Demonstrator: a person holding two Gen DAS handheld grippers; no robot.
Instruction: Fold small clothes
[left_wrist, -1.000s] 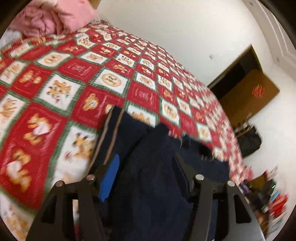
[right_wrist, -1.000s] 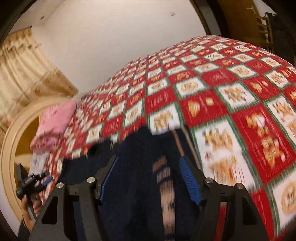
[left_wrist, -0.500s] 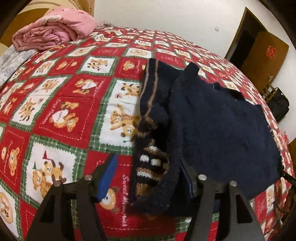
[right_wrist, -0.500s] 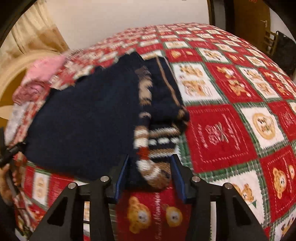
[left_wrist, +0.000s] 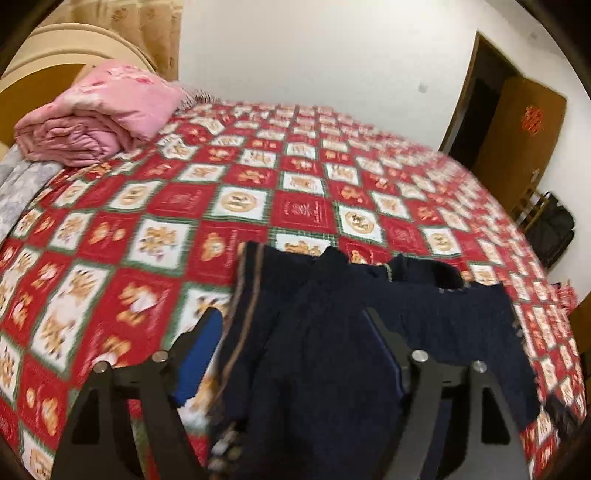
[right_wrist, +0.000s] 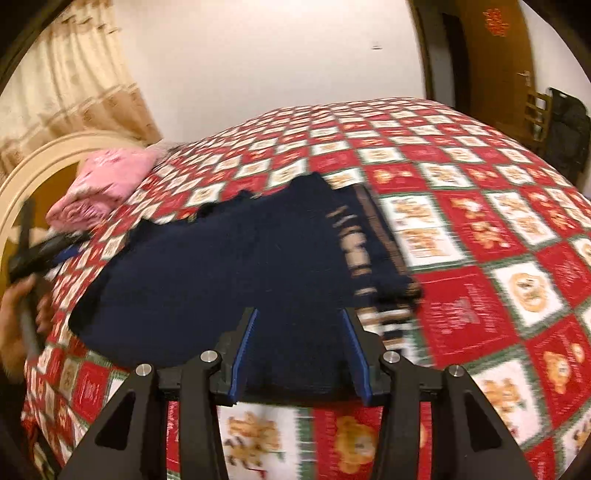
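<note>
A small dark navy knit sweater (left_wrist: 369, 332) with tan and white stripes lies on the red and white patchwork bedspread (left_wrist: 258, 199). In the left wrist view my left gripper (left_wrist: 291, 328) is open, its blue-padded fingers (left_wrist: 199, 354) wide apart over the sweater's striped edge. In the right wrist view the sweater (right_wrist: 229, 266) lies spread, one striped sleeve (right_wrist: 365, 251) folded along its right side. My right gripper (right_wrist: 299, 325) is open just above the sweater's near hem, holding nothing. The left gripper and hand (right_wrist: 33, 258) show at the far left.
A folded pink quilt (left_wrist: 96, 118) lies at the head of the bed by the curved headboard (right_wrist: 40, 162). A brown door (left_wrist: 517, 125) and a dark bag (left_wrist: 554, 229) stand beyond the bed's right side. Curtains (right_wrist: 62, 85) hang behind the headboard.
Both grippers have let go of the sweater and drawn back from it. The sweater now lies flat with its sleeve folded over. Both views are blurred by motion.
</note>
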